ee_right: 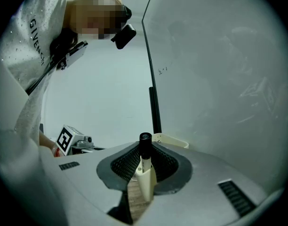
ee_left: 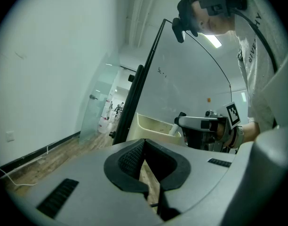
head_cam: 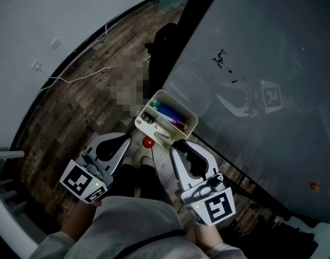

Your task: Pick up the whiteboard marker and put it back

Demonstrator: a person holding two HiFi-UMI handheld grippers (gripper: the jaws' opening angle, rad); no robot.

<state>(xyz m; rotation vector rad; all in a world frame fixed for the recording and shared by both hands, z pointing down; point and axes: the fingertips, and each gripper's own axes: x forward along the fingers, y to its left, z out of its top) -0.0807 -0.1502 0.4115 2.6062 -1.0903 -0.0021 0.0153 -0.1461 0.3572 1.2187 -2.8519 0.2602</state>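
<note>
The whiteboard marker (ee_right: 144, 168), white with a black cap, stands upright between my right gripper's pads. My right gripper (ee_right: 145, 150) is shut on it, just short of the cream tray (ee_right: 173, 141). In the head view this gripper (head_cam: 179, 145) sits just below the tray (head_cam: 192, 118), which hangs on the whiteboard's lower edge and holds blue and pink markers (head_cam: 173, 114). My left gripper (head_cam: 126, 141) hovers left of the tray. Its jaws (ee_left: 144, 142) meet at the tips with nothing between them. From there I see the marker's white end (ee_left: 174, 129) in the right gripper (ee_left: 200, 124).
The grey whiteboard (head_cam: 262, 63) fills the right side, with small black scribbles and an orange dot (head_cam: 314, 186). A red round object (head_cam: 148, 142) sits below the tray. A white cable (head_cam: 73, 77) lies on the wooden floor by the wall.
</note>
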